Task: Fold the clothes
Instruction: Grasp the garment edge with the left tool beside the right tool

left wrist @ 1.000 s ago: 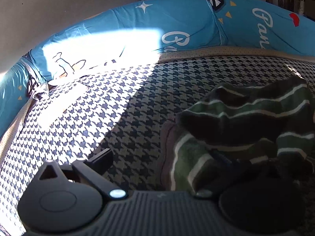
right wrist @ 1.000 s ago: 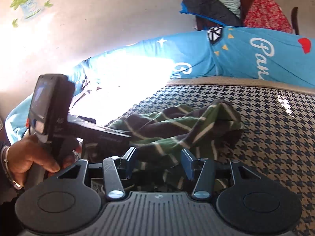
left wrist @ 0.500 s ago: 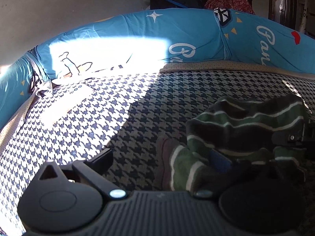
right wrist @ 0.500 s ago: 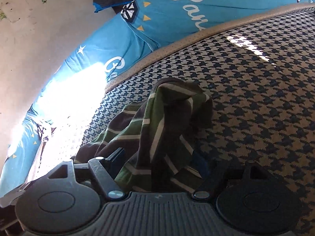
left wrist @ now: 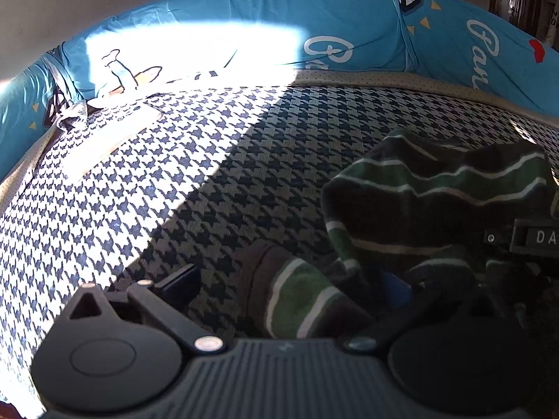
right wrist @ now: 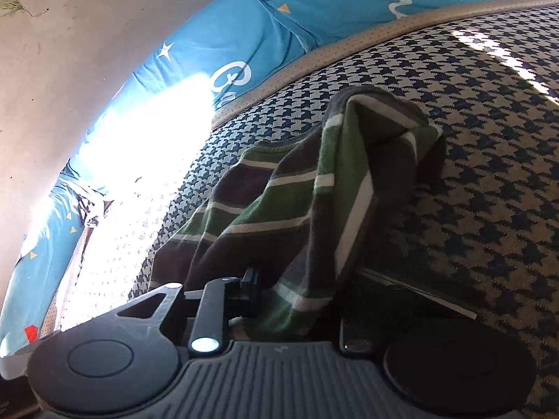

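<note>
A crumpled garment with green, dark and white stripes point(left wrist: 419, 202) lies on the houndstooth bed cover point(left wrist: 227, 181), at the right of the left wrist view. My left gripper point(left wrist: 286, 284) is open. Its left finger point(left wrist: 178, 281) rests over bare cover, and a striped sleeve end lies between the fingers, with cloth draped over the right one. In the right wrist view my right gripper point(right wrist: 293, 293) is shut on a bunched fold of the striped garment point(right wrist: 297, 202), which rises from the jaws and trails away over the cover point(right wrist: 489, 181). Cloth hides its right finger.
A blue padded bolster with white lettering point(left wrist: 349, 24) point(right wrist: 251, 35) curves around the far side of the bed. Bright sunlight washes out the left part of the cover. The body of the right gripper point(left wrist: 534, 237) shows at the right edge of the left wrist view.
The right gripper went from open to shut on the garment, swung right and tilted, and the cloth now hangs from it. The left gripper stayed open and edged forward.
</note>
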